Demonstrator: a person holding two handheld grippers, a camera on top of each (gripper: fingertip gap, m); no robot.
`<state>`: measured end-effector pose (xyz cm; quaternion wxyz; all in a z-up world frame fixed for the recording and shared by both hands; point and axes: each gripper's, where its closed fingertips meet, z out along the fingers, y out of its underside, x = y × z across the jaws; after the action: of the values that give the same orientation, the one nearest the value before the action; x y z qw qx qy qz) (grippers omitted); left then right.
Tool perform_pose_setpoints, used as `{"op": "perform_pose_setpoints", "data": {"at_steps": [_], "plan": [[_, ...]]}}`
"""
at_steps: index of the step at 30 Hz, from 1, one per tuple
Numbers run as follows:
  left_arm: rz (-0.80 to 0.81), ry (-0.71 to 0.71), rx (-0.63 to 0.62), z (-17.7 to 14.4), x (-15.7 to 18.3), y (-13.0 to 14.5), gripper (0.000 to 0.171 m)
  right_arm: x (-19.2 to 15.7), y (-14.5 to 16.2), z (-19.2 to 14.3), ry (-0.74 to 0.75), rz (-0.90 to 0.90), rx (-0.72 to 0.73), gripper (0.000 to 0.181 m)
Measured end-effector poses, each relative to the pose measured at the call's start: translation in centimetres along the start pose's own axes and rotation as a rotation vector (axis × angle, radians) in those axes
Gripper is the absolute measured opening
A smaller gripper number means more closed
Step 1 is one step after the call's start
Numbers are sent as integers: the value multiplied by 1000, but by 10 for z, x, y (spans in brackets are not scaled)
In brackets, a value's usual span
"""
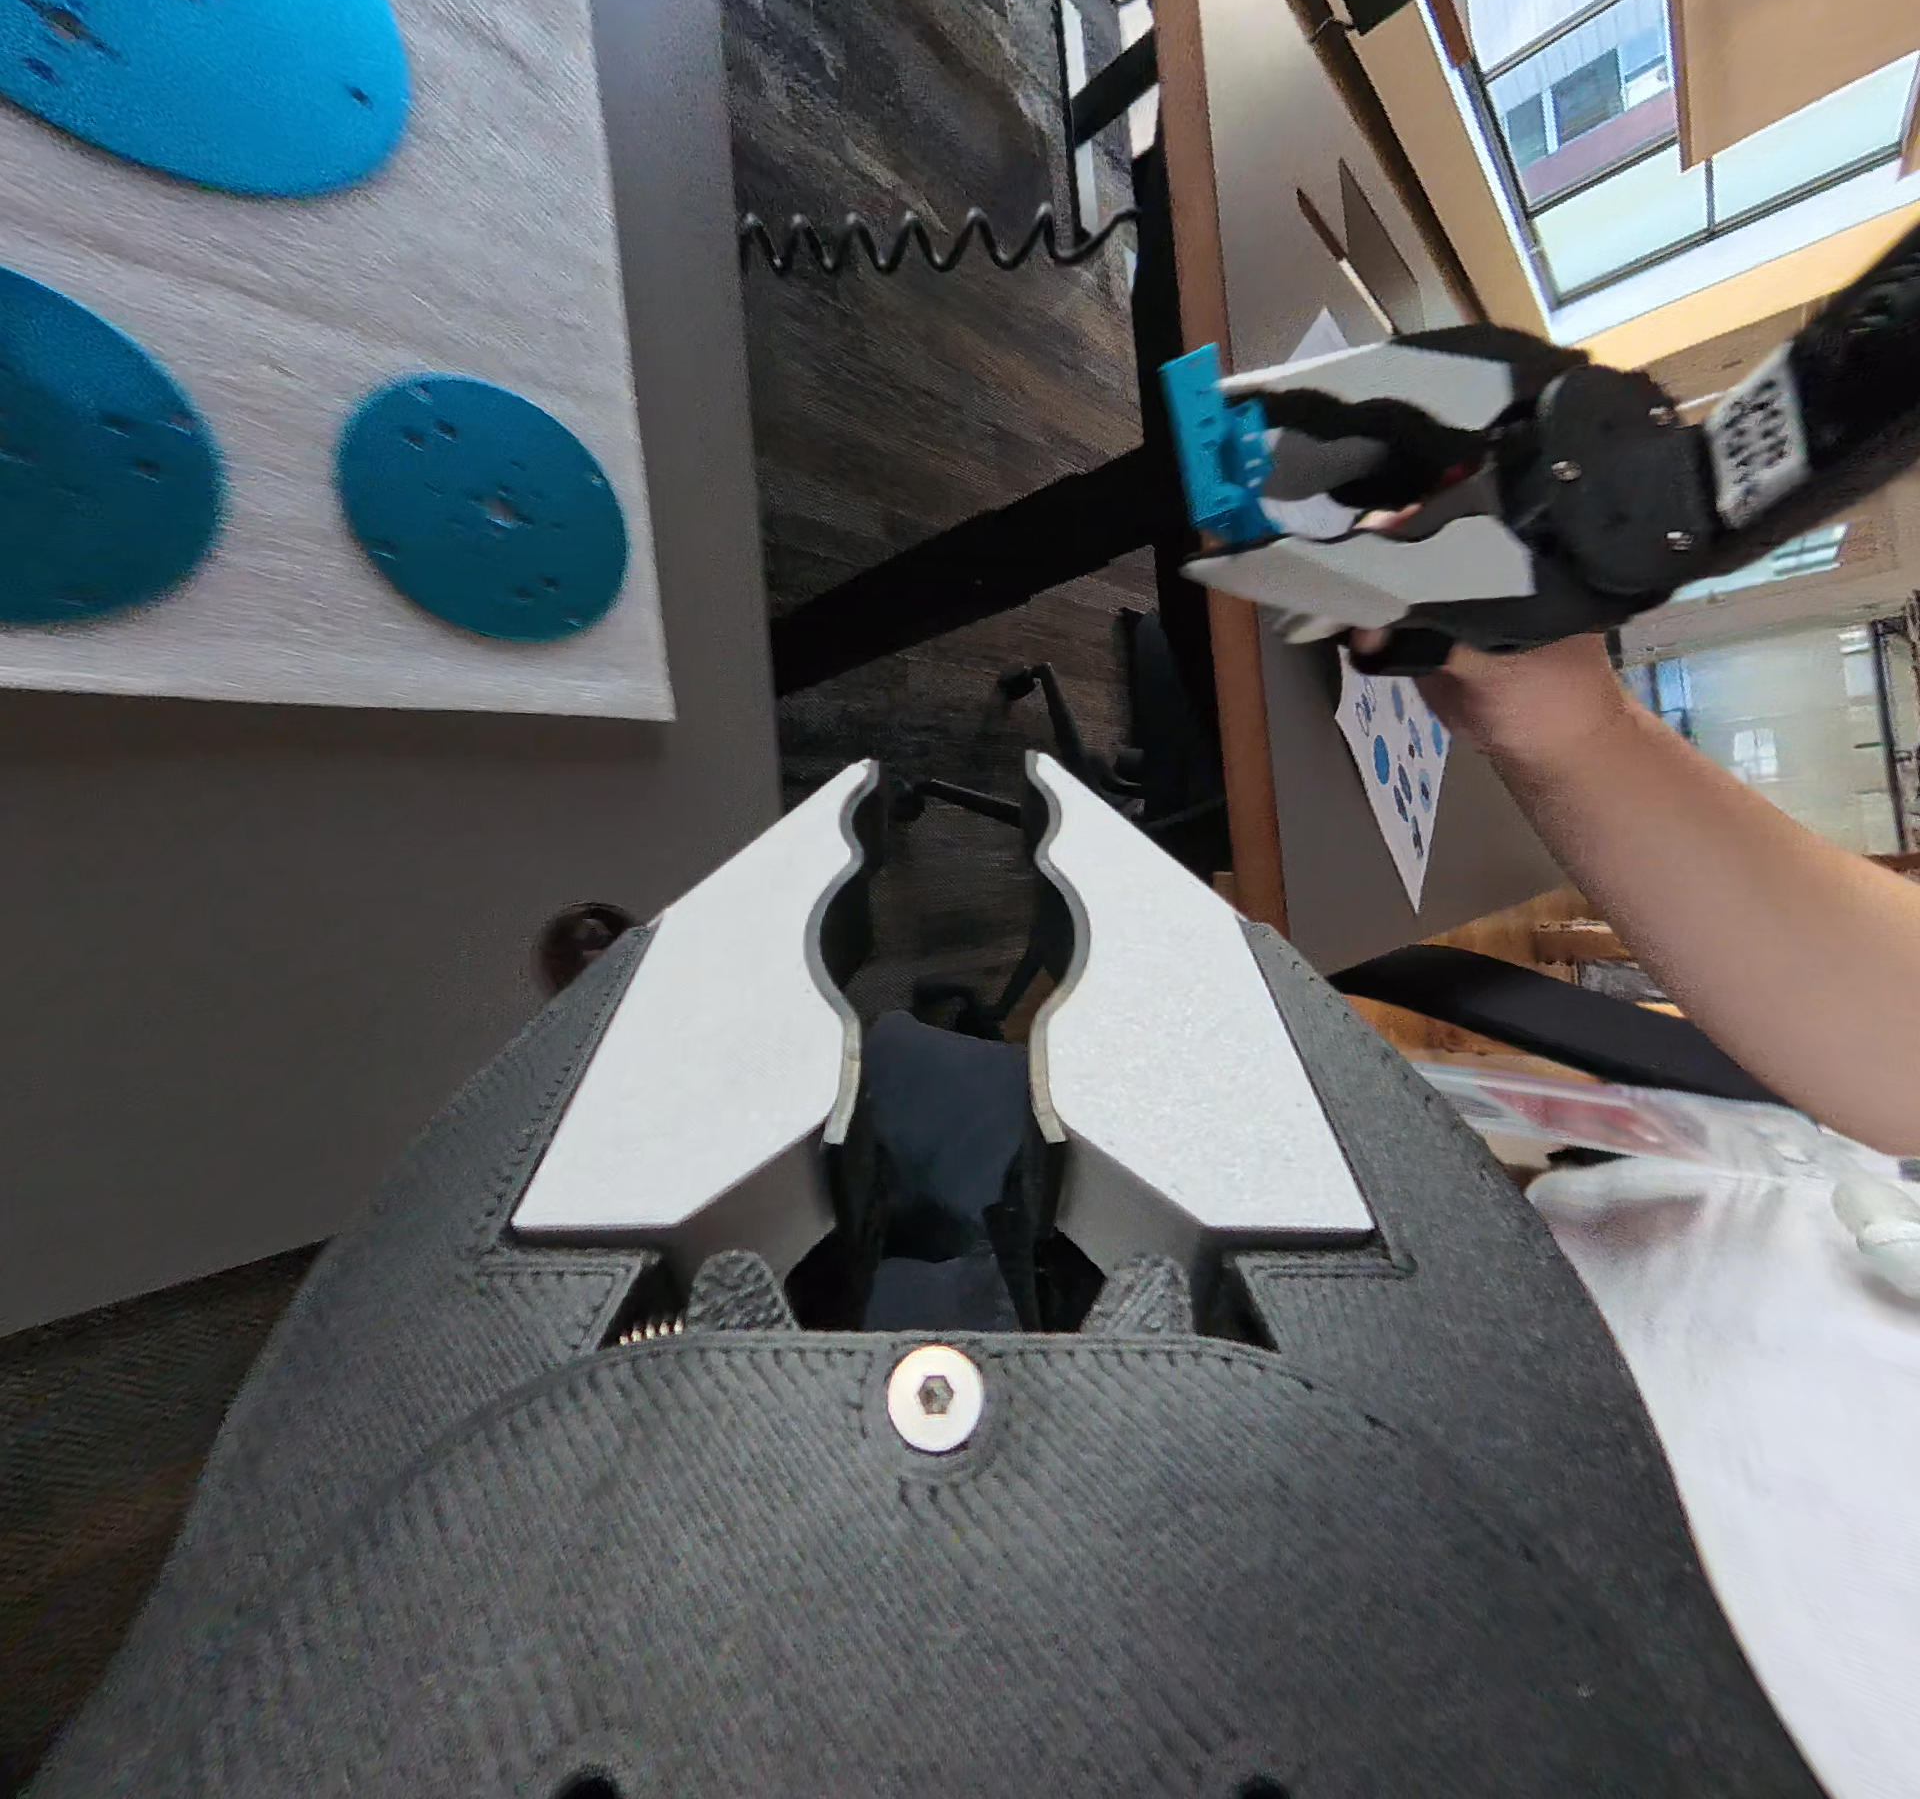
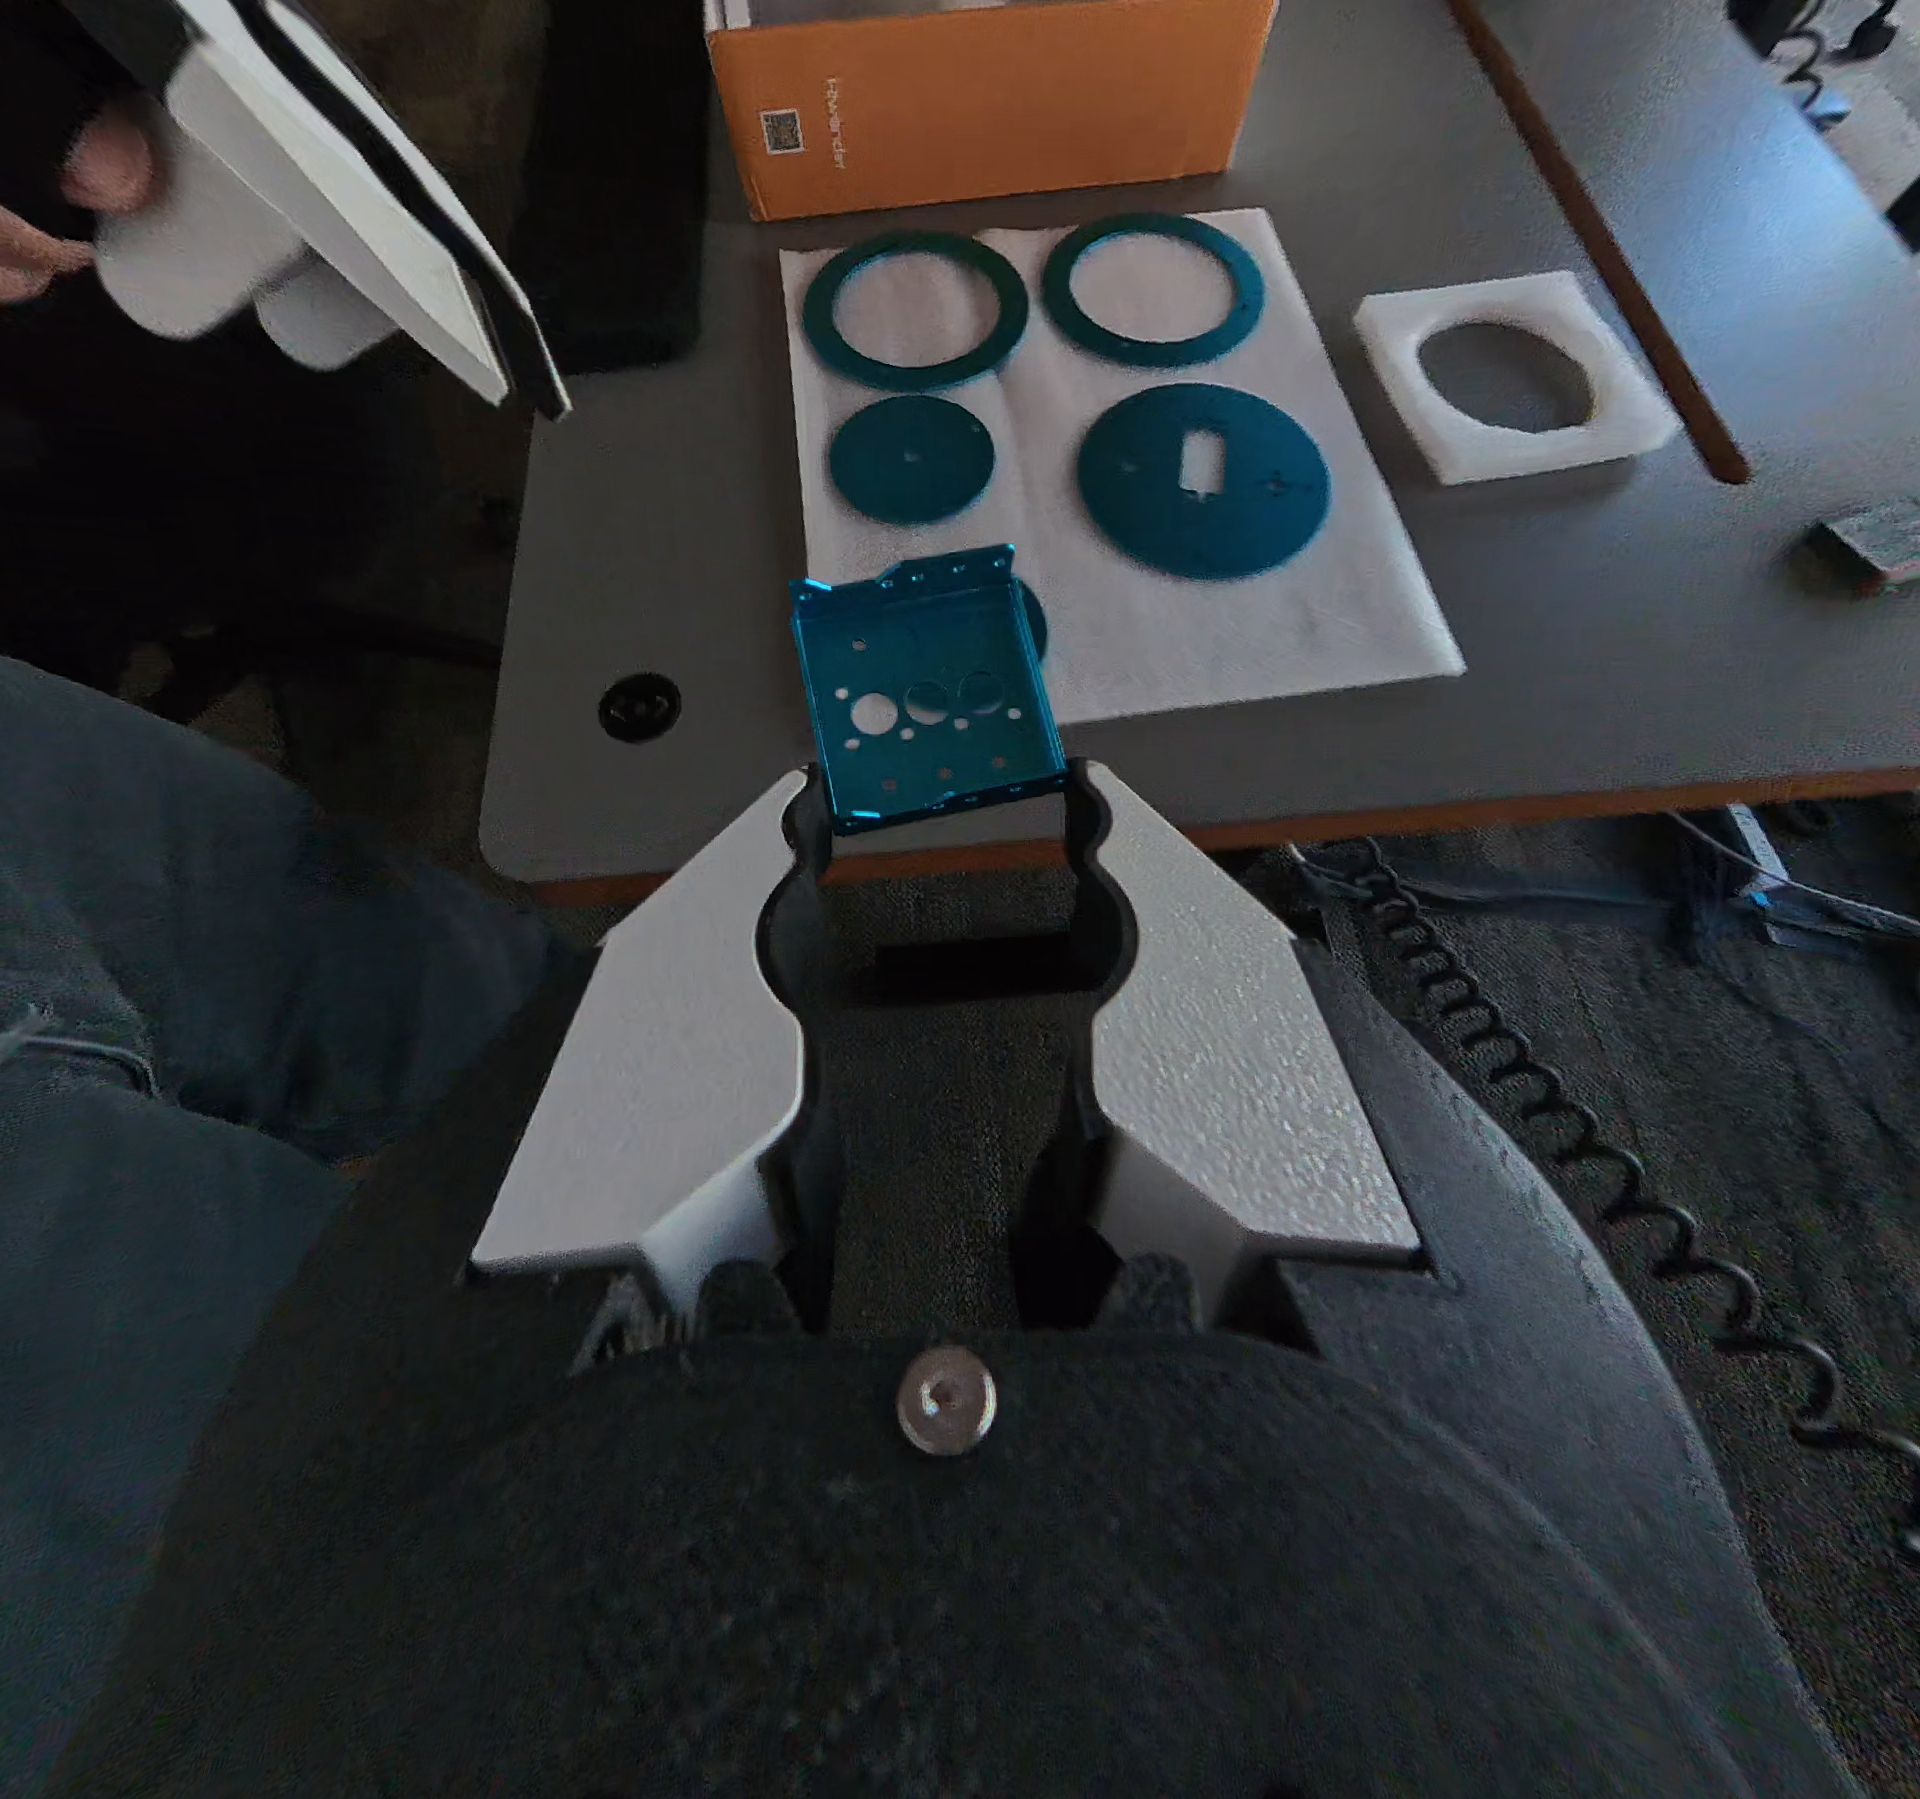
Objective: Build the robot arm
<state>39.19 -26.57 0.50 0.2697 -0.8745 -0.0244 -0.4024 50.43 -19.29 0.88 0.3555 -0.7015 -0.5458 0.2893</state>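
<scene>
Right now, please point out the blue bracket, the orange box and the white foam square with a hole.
blue bracket [image 2: 930, 700]: right wrist view, on its perforated flat face.
orange box [image 2: 997, 102]: right wrist view, on its front wall.
white foam square [image 2: 1397, 336]: right wrist view, on its left border.

2 teal rings [image 2: 914, 310], 2 teal discs [image 2: 1203, 482], 1 blue bracket [image 2: 930, 700], 1 orange box [image 2: 987, 97], 1 foam block [image 2: 1512, 388], 2 tongs [image 2: 951, 793].

1. Small teal disc [image 2: 1032, 629] mostly hidden behind blue bracket [image 2: 928, 689].
2. Orange box [image 2: 987, 113] cut off at top edge.
3. Large blue plate [image 1: 197, 35] cropped at the frame corner.
4. Left gripper [image 2: 525, 393] blurred, partly out of frame.
</scene>
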Motion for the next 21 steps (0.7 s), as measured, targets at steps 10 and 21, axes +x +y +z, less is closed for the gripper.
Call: {"op": "perform_pose_setpoints", "data": {"at_steps": [10,21], "plan": [[32,-28,137,-90,-79,-47,23,-4,17,145,-145,-125,-226,45],[-77,-86,162,-110,-98,-13,22,3,42,186,-301,-236,-332,44]]}}
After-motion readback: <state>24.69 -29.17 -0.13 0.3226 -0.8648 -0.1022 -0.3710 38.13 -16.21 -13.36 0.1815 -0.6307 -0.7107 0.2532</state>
